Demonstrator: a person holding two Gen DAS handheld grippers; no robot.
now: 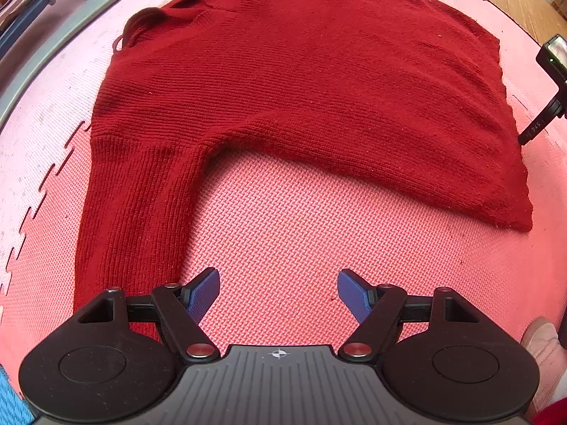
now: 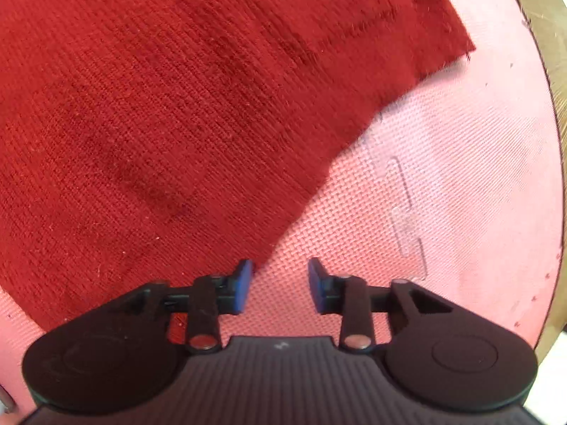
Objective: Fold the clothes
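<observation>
My left tool [image 1: 278, 292] hangs over bare pink foam mat [image 1: 283, 241], blades spread wide, nothing between them. The red knit sweater [image 1: 301, 88] lies flat on the mat ahead of it, body spread out, one long sleeve [image 1: 138, 219] running down just beside my left blade. My right tool [image 2: 280, 283] stands part open and empty too, its left blade right at the sweater's edge, mat showing through the gap. So neither tool is gripping cloth now.

I reckon I'm between folds: the body looks laid out and that sleeve has not yet been brought in. My next move, I'd judge, is to drop the left tool onto the sleeve near its cuff end, pinch it, and carry it across the body, with the right tool free to pin or smooth the hem side.

The left view gives me the whole garment, the neckline bunched at the far end, a grey base [image 1: 88, 3] off the mat's corner, and my right tool's tip at the far right edge. The right view shows only close knit, a square corner of the sweater [image 2: 450, 42], and a puzzle seam in the mat [image 2: 407, 209].
</observation>
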